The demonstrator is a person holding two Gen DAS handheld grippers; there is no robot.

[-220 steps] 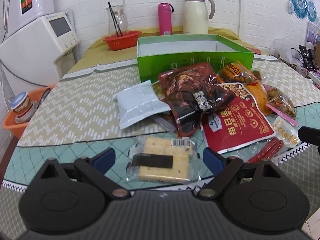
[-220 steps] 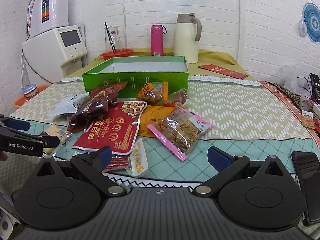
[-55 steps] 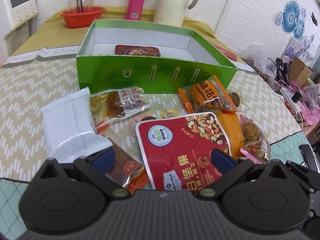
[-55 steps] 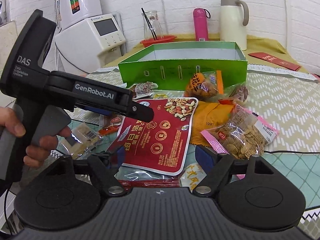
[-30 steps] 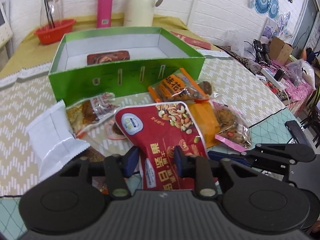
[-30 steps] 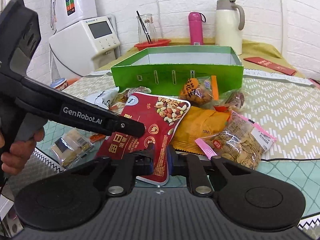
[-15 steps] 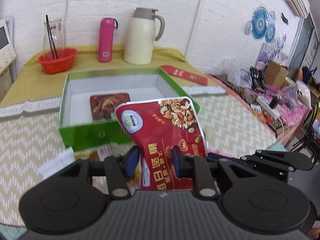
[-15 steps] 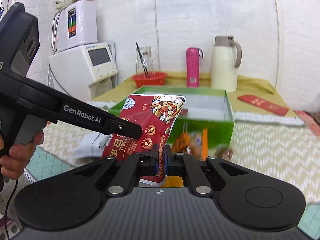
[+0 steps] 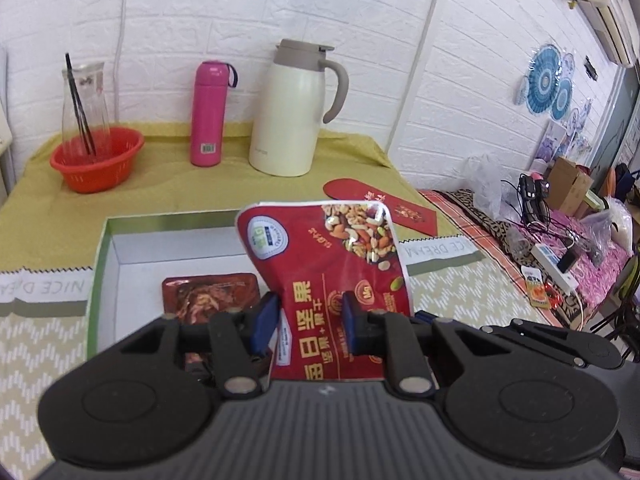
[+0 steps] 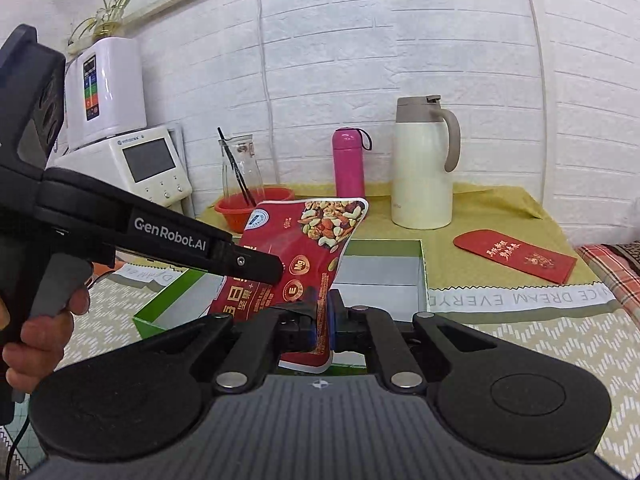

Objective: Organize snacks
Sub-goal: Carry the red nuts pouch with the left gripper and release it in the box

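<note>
A red mixed-nuts bag [image 9: 328,272] hangs upright in the air above the green box [image 9: 100,248]. My left gripper [image 9: 308,322] is shut on its lower part. My right gripper [image 10: 322,320] is shut on the same red nuts bag [image 10: 308,240] at its bottom edge. The left gripper's body [image 10: 160,240] shows at the left of the right wrist view. A dark brown meat packet [image 9: 208,292] lies inside the box. The box [image 10: 400,276] is open-topped with a white inside. The other snacks on the table are hidden from both views.
Behind the box stand a cream thermos jug [image 9: 288,112], a pink bottle [image 9: 210,114], a red basket [image 9: 96,158] with a glass carafe, and a red envelope [image 9: 384,204]. A white appliance [image 10: 148,164] stands at the left. Cluttered cables lie at the right [image 9: 560,248].
Both grippers have lifted the red nuts bag further and carried it forward over the green box. The loose snacks on the table have dropped out of view.
</note>
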